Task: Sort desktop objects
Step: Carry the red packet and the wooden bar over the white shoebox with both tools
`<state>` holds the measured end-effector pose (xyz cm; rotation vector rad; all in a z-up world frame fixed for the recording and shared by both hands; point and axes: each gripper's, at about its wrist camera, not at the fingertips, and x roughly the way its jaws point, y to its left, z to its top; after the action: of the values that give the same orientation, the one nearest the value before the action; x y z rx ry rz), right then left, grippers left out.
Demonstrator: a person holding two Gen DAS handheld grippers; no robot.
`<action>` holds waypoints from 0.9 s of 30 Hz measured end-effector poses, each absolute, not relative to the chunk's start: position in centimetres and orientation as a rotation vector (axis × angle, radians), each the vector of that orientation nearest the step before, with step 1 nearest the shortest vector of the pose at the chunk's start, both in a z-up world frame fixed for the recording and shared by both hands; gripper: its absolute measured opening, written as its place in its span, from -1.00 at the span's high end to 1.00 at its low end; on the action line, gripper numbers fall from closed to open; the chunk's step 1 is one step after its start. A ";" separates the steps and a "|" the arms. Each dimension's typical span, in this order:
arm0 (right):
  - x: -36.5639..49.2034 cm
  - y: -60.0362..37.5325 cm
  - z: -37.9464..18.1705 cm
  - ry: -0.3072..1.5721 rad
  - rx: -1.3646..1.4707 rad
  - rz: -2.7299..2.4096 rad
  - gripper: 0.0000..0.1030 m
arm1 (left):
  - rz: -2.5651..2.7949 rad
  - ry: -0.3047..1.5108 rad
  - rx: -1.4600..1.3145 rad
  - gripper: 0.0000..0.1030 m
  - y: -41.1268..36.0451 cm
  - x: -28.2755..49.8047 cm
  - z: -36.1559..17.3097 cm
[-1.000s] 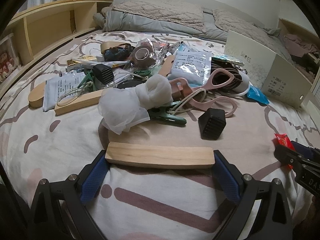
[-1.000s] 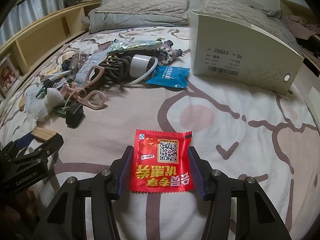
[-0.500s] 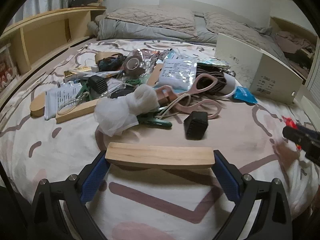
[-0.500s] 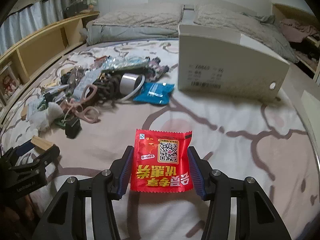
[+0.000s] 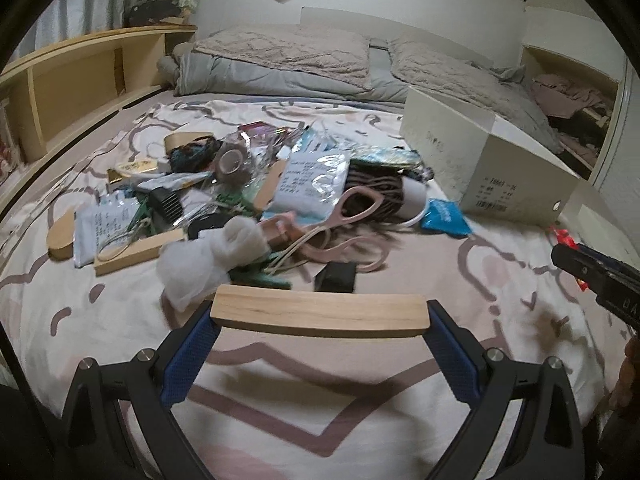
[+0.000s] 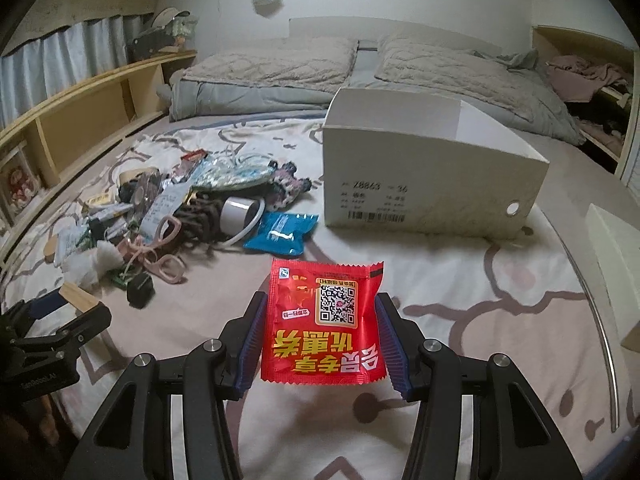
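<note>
My left gripper (image 5: 320, 320) is shut on a long pale wooden block (image 5: 318, 314), held crosswise by its two ends above the patterned bedsheet. My right gripper (image 6: 322, 320) is shut on a red foil sachet (image 6: 324, 322) with a QR code, its blue pads pressing both side edges. A heap of small objects (image 5: 256, 192) lies further up the bed: pink scissors (image 5: 352, 208), white tissue (image 5: 212, 256), a black cube (image 5: 336, 276), a blue packet (image 6: 280, 232). An open white cardboard box (image 6: 432, 184) stands beyond the sachet, to the right.
Grey quilt and pillows (image 6: 304, 72) lie at the head of the bed. A wooden shelf unit (image 6: 80, 116) runs along the left side. The left gripper (image 6: 52, 332) shows at the right wrist view's lower left. A white board (image 6: 616, 248) lies at the right edge.
Both grippers have risen from the sheet with their loads still gripped. The heap and the box now look smaller and lower in both views, and the box's open top has come into sight.
</note>
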<state>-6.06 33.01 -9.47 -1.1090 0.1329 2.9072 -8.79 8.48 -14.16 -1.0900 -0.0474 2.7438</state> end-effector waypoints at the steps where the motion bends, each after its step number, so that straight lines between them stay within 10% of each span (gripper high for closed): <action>1: -6.1 33.4 -9.3 0.156 -1.109 2.911 -0.04 | 2.737 -0.051 -1.086 -0.94 8.7 -8.9 -14.0; 27: -13.1 42.7 -3.9 0.106 -0.858 2.937 -0.04 | 2.642 -0.051 -0.801 -0.94 18.3 -17.9 -7.0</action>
<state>-13.14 42.66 -3.91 -0.8581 0.1058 2.9365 -17.91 18.34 -7.01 -0.8007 -0.0514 2.6424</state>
